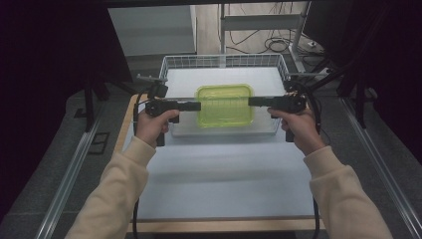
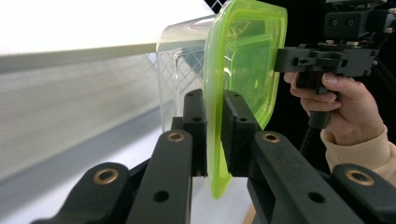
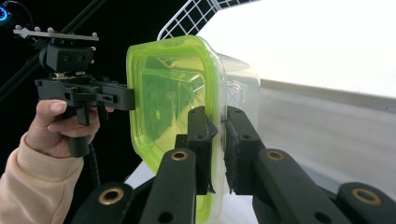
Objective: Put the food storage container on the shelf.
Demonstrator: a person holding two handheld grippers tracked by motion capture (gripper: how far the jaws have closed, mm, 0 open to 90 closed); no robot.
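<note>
The green-lidded container (image 1: 224, 105) is pinched at opposite rims by the left gripper (image 1: 195, 106) and right gripper (image 1: 253, 101), evidently for level carrying over the wire basket (image 1: 224, 61)

- Lid (image 1: 224, 105): translucent lime green, on a clear, colourless box (image 2: 180, 70).
- Basket (image 1: 224, 61) around the box: white wire grid.
- Left gripper (image 1: 195, 106) and right gripper (image 1: 252, 101), either side of the lid: black, with brass-coloured pivots.
- Sleeves (image 1: 112, 194): pale cream.
- Table (image 1: 224, 179) under the basket: white, wood-edged.
</note>
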